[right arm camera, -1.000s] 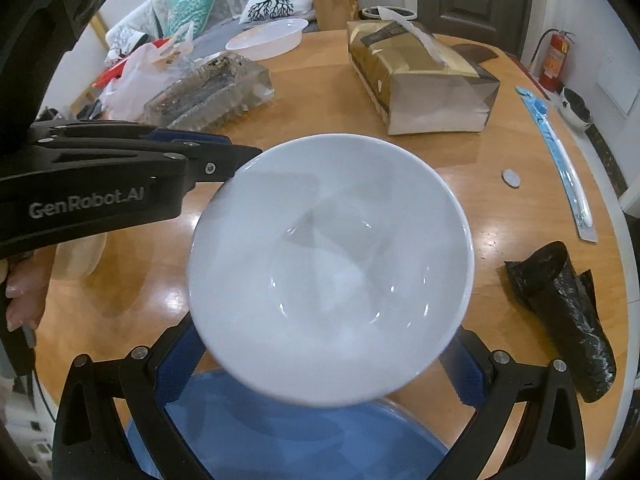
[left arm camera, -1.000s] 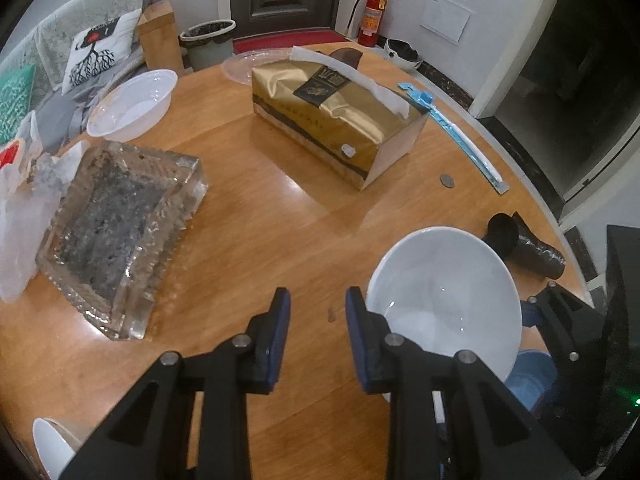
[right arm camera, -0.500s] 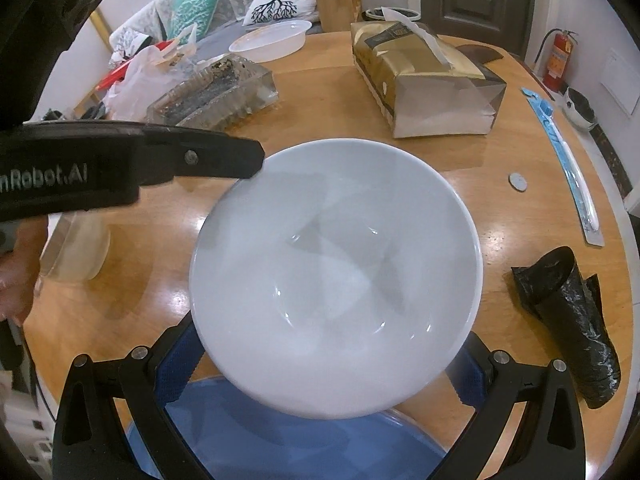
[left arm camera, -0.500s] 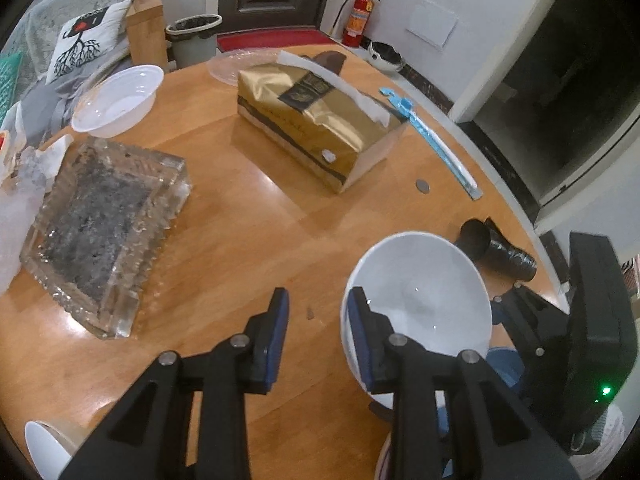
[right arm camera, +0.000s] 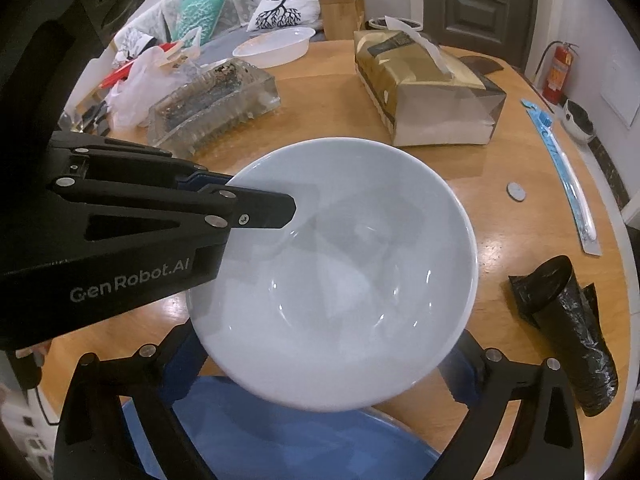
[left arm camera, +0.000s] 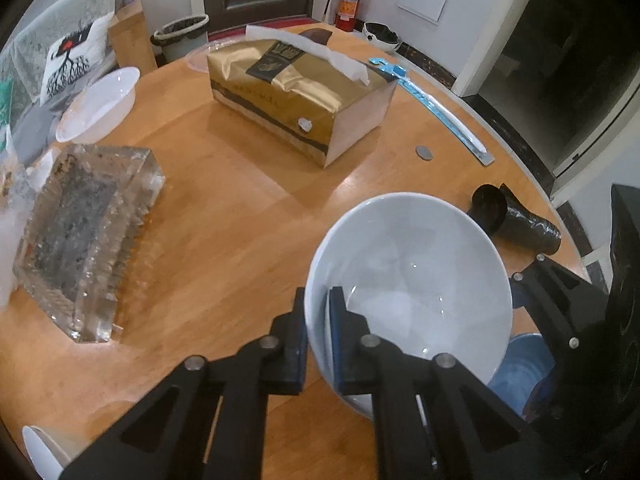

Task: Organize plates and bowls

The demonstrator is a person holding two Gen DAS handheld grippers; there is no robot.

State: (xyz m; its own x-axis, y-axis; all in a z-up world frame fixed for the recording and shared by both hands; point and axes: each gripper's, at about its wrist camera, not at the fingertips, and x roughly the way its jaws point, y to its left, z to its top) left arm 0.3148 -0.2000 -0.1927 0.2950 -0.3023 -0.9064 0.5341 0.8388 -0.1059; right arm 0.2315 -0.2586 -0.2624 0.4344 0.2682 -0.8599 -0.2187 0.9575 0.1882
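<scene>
At the far left edge of the round wooden table [left arm camera: 224,208] a crumpled clear plastic bag [right arm camera: 132,84] is sitting beside a heavy glass tray [left arm camera: 86,236], and behind them a white plastic bowl [left arm camera: 100,104] is resting close to the table's rim. Between the glass tray and the bowl in play a broad stretch of bare wood is lying open. The left gripper [left arm camera: 318,336] is pinching the left rim of the white ceramic bowl [left arm camera: 412,280], one pad inside the wall and one outside, its jaws having just been closing onto that rim. The bowl is sitting tilted just above a blue plate [right arm camera: 280,432] at the near edge of the table, right in front of the person. The right gripper [right arm camera: 324,364] is standing spread wide around the bowl's near side, its blue pads showing at either flank; its jaws have just been narrowing a little, though whether the pads are touching the bowl cannot be told. Behind the bowl a gold tissue box [left arm camera: 300,104] is occupying the middle of the table with clear wood between them. Further right a coin [left arm camera: 424,152] is lying alone, a blue-backed packaged toothbrush [left arm camera: 436,108] is running along the far right rim, and a black roll of bags [right arm camera: 568,332] is lying near the right edge, just beside the bowl.
</scene>
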